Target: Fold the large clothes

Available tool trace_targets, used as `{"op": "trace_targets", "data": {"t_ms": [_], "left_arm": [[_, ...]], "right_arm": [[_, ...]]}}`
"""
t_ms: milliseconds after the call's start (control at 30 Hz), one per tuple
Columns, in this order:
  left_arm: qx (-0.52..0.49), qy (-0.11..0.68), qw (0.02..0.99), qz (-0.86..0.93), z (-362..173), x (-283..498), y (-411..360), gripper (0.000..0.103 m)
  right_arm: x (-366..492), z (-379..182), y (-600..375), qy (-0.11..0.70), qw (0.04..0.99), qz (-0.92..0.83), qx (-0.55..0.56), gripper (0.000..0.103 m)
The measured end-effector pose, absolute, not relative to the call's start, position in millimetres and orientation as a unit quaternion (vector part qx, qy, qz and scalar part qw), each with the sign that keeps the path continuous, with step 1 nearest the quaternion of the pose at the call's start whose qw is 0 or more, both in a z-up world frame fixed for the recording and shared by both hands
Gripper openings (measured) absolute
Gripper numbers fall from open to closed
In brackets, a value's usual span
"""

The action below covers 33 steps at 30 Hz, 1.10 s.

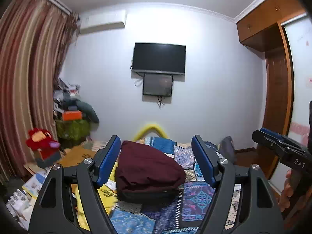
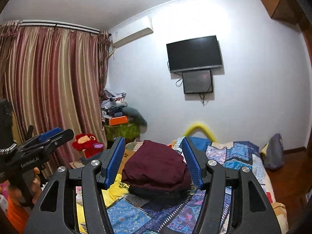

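Maroon cloth [image 1: 148, 167], folded into a thick bundle, lies on our patchwork quilt [image 1: 197, 197], on top of a dark folded piece [image 2: 156, 192]. We hold the left gripper [image 1: 156, 159] above the quilt with its blue pads wide apart and gripping nothing. Our right gripper [image 2: 154, 159] is likewise spread, framing the bundle. A yellow cloth [image 2: 115, 190] lies beside the bundle.

The room is lit from above, and the white wall [image 1: 204, 78] shines bright. Straight lines bend near the picture edges (the fisheye does that), and the corners are black. The curtain [image 1: 29, 68] and red toy [image 1: 42, 144] look a bit blurry.
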<state>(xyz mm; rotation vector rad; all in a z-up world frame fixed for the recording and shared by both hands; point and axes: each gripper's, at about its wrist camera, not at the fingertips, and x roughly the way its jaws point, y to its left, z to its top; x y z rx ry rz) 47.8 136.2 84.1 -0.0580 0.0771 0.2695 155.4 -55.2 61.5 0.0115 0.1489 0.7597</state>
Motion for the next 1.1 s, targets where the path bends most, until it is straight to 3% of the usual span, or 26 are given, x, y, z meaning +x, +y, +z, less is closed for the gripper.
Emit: {"op": "trace_targets", "data": {"t_ms": [33,100,133,367,1100], "left_arm": [[-0.024,0.033,0.989,0.139,81.4,44.0,132.6,0.076],[-0.021,0.025,0.989,0.143,74.2,38.2,127.9,0.088],[-0.02,0.022,0.989,0.146,72.4,37.5,125.1,0.095],[-0.034,0.021,0.985,0.168,57.4,31.7,123.6,0.102],[-0.057,0.044,0.98,0.188,38.9,35.6,137.9,0.102]], "right_arm": [[152.9,59.2,-53.7,0.068,0.928,0.367,0.003,0.057],[147.6,55.0,-52.8,0.061,0.931,0.361,0.001,0.064],[148.5,53.5,-52.2,0.058,0.933,0.356,-0.001,0.073],[139.1,53.2,-44.6,0.031,0.949,0.313,-0.03,0.102],[140.7,38.2,-48.4,0.067,0.946,0.315,-0.031,0.103]]}}
